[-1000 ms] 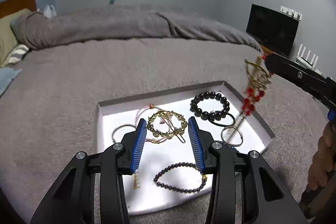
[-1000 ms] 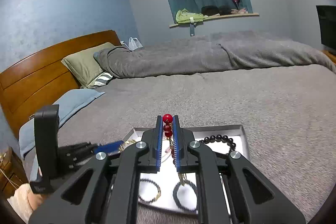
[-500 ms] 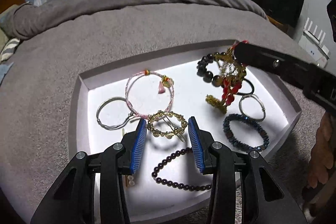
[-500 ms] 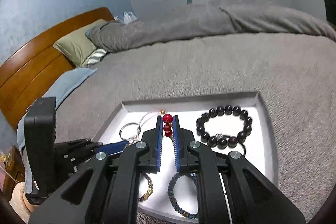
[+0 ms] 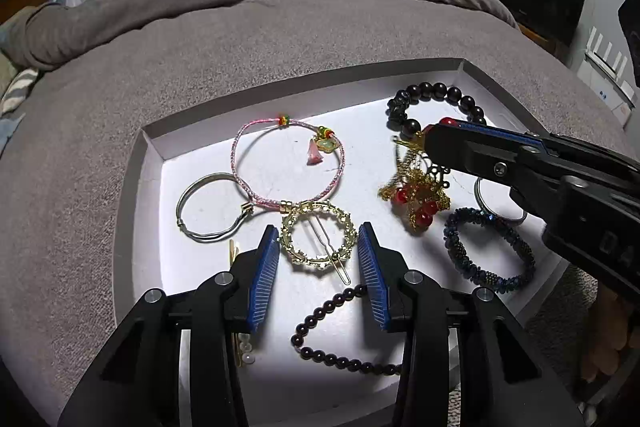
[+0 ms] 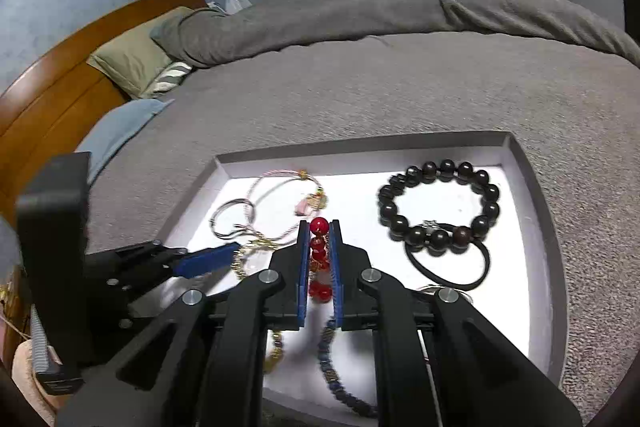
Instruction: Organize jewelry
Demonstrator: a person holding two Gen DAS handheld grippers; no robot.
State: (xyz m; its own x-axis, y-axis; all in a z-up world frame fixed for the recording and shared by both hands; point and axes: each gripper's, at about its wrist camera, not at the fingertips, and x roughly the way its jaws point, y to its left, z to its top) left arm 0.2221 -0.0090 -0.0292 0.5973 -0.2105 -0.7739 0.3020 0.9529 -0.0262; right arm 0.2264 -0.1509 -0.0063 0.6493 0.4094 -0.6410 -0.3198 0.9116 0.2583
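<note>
A shallow white tray (image 5: 138, 187) lies on the grey bed and holds several pieces of jewelry. My right gripper (image 6: 319, 227) is shut on a gold hairpin with red beads (image 6: 319, 227), whose dangling end (image 5: 418, 203) touches down on the tray floor. My left gripper (image 5: 318, 247) is open, its jaws on either side of a gold ring-shaped hair clip (image 5: 318, 237) lying flat. A pink cord bracelet (image 5: 286, 163), a silver bangle (image 5: 208, 207) and a dark large-bead bracelet (image 5: 436, 107) lie further in.
A blue beaded bracelet (image 5: 488, 247) and a small dark-bead string (image 5: 340, 331) lie near the tray's front. A black hair tie (image 6: 448, 267) sits under the large-bead bracelet (image 6: 438, 207). Pillows (image 6: 132, 63) and a wooden headboard (image 6: 48, 95) are to the left.
Both grippers have come down closer to the tray. My right gripper lowered the red-beaded hairpin from the air into the tray. My left gripper now brackets the gold hair clip.
</note>
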